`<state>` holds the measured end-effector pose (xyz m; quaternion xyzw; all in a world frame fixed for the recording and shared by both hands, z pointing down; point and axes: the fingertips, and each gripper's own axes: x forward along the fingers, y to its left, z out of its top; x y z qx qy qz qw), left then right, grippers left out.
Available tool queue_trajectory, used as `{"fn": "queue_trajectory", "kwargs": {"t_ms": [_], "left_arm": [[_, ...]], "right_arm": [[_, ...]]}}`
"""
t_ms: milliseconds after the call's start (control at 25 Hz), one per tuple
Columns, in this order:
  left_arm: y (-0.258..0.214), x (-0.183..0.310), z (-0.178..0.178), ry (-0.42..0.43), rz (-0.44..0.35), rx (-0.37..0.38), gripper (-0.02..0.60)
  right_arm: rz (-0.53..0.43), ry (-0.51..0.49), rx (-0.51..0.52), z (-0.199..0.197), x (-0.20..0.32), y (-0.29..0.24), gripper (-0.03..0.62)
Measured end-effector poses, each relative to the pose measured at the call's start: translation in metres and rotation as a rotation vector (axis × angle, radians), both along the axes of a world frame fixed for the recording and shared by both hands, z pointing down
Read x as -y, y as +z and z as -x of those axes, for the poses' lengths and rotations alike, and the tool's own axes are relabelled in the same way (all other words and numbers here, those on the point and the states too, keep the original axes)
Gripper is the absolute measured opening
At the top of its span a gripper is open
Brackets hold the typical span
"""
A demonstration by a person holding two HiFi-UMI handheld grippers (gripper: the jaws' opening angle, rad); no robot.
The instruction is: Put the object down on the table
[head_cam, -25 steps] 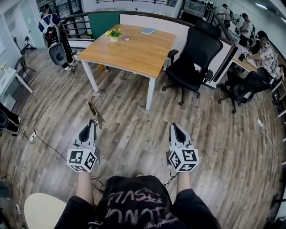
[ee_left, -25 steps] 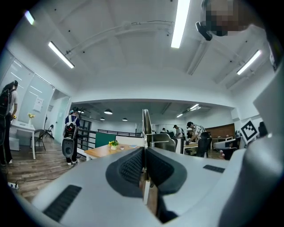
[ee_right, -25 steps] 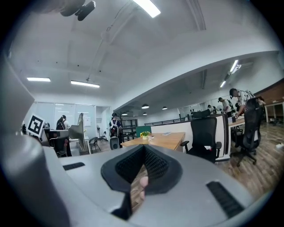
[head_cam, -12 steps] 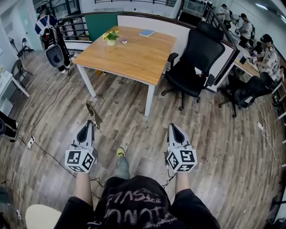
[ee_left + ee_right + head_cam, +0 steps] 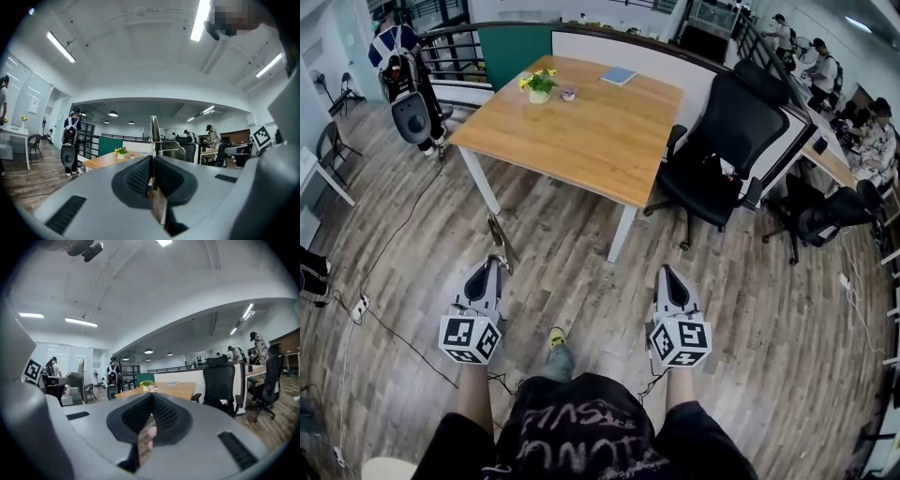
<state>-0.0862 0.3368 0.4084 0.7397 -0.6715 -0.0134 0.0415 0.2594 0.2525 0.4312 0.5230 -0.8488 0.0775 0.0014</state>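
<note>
Ahead, table (image 5: 581, 122); left gripper (image 5: 493, 262) clamped on thin object (image 5: 500, 239).

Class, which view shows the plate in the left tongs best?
Head view: the plate shows its outline, clamped in the left tongs. The left gripper view gives only its edge; the right gripper view, a glimpse.

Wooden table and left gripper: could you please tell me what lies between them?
In the head view, only bare plank floor lies between the left gripper, shut on a thin flat object, and the wooden table.
</note>
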Motion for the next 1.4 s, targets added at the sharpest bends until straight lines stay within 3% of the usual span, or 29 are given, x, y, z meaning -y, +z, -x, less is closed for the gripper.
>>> {"fn": "queue_trajectory", "kwargs": {"t_ms": [440, 880, 1400], "left_arm": [[0.005, 0.111, 0.073, 0.022, 0.037, 0.017, 0.014], [0.020, 0.197, 0.124, 0.063, 0.046, -0.021, 0.015], [0.032, 0.276, 0.137, 0.091, 0.044, -0.051, 0.015]], "right_arm": [[-0.003, -0.002, -0.008, 0.087, 0.110, 0.002, 0.005], [0.007, 0.042, -0.012, 0.133, 0.180, 0.004, 0.005], [-0.002, 0.059, -0.022, 0.154, 0.252, 0.006, 0.005]]}}
